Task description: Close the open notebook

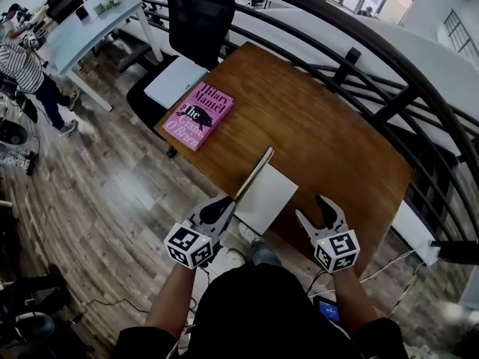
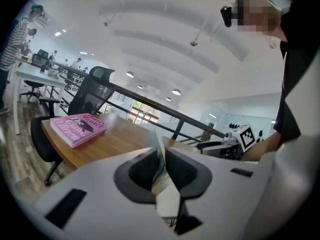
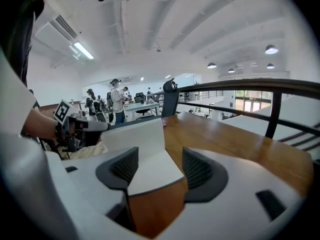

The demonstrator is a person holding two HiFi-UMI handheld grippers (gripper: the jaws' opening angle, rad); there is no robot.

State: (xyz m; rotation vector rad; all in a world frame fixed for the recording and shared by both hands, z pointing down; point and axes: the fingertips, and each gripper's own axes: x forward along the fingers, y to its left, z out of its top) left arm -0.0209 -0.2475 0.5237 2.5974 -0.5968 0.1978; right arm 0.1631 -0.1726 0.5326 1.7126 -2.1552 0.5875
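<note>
A white notebook (image 1: 271, 194) lies open at the front edge of the wooden table (image 1: 322, 126). Its left cover (image 1: 256, 172) stands lifted, nearly upright. My left gripper (image 1: 230, 203) is shut on that cover's near edge; in the left gripper view the thin cover (image 2: 158, 143) is pinched between the pads. My right gripper (image 1: 311, 206) hovers open just right of the notebook. In the right gripper view its jaws (image 3: 157, 171) stand wide over the flat page's (image 3: 152, 171) near corner, with the raised cover (image 3: 135, 134) and my left gripper (image 3: 82, 126) behind.
A pink book (image 1: 199, 115) lies at the table's far left corner. A black office chair (image 1: 196, 17) with a white pad (image 1: 174, 81) on its seat stands behind it. A dark railing (image 1: 359, 58) runs along the table's far and right sides. People stand by desks at the left.
</note>
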